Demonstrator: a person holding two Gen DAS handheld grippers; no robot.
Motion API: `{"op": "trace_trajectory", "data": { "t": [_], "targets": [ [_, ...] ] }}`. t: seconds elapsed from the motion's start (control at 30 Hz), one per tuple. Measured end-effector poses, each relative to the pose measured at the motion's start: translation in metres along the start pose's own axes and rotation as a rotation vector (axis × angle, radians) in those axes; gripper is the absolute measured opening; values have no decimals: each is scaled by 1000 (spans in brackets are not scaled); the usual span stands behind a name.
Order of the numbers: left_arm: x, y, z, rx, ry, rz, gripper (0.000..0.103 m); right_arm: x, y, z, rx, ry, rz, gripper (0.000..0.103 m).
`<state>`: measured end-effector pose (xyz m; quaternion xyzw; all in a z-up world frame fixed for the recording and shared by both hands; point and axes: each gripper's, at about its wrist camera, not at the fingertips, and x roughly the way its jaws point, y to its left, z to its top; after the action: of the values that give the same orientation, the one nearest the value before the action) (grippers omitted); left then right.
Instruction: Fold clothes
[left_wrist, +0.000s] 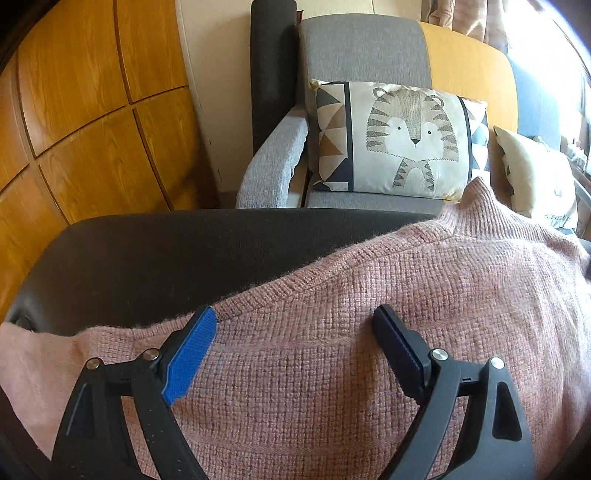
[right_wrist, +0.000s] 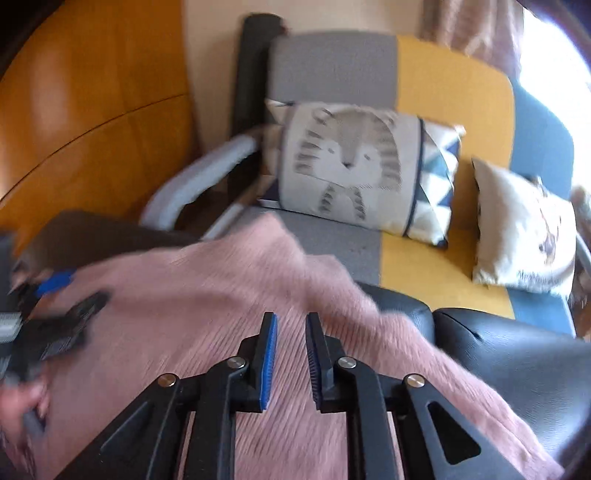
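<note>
Sweater (left_wrist: 369, 295), pink knit, lies spread over the black padded surface (left_wrist: 166, 251); every place below is given relative to that sweater.

Left gripper (left_wrist: 295, 325): jaws wide apart, nothing between the pads, hovering just above the knit near the sweater's left edge, where a hem line runs slantwise past the blue pad. Whether the fingertips touch the cloth I cannot tell.

Right gripper (right_wrist: 290, 325): jaws narrow, a slim gap, no cloth in it, poised over the sweater's middle-to-right part. Its view is motion-blurred, so contact with the fabric is uncertain. The left gripper shows in it at the sweater's left side.

Key relation: the sweater lies directly beneath and ahead of both grippers, its long axis apparently running left to right across both views. The left gripper is nearer the left hem, the right gripper nearer the raised far corner (right_wrist: 273, 225) and the right edge.

Look: chunky ribbed weave, fuzzy nap, mostly flat, one peak standing up at the far side. Beyond the sweater sits a sofa (left_wrist: 362, 48) with a tiger cushion (left_wrist: 406, 136).
</note>
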<state>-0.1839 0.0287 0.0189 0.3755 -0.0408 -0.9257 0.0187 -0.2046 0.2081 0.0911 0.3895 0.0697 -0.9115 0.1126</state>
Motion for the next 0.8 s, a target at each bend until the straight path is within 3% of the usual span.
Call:
{"op": "trace_trajectory", "data": {
  "t": [0.1, 0.27, 0.4, 0.5, 0.6, 0.73, 0.8],
  "targets": [
    [0, 0, 0, 1, 0, 2, 90, -25, 24, -27, -86, 27, -68, 18],
    [1, 0, 0, 3, 1, 4, 90, -40, 18, -68, -25, 79, -138, 18],
    [1, 1, 0, 0, 13, 2, 90, -49, -11, -94, 158, 16, -83, 27],
    [-4, 3, 0, 3, 57, -5, 90, -51, -16, -97, 183, 0, -80, 28],
    [-34, 7, -5, -21, 73, 19, 90, -51, -15, -96, 173, 3, -75, 31],
    [-80, 15, -42, -65, 75, -112, 90, -72, -20, -95, 205, -8, -44, 29],
    [-94, 14, -70, -27, 88, -68, 90, -99, -16, -103, 228, -48, 30, 29]
  ]
}}
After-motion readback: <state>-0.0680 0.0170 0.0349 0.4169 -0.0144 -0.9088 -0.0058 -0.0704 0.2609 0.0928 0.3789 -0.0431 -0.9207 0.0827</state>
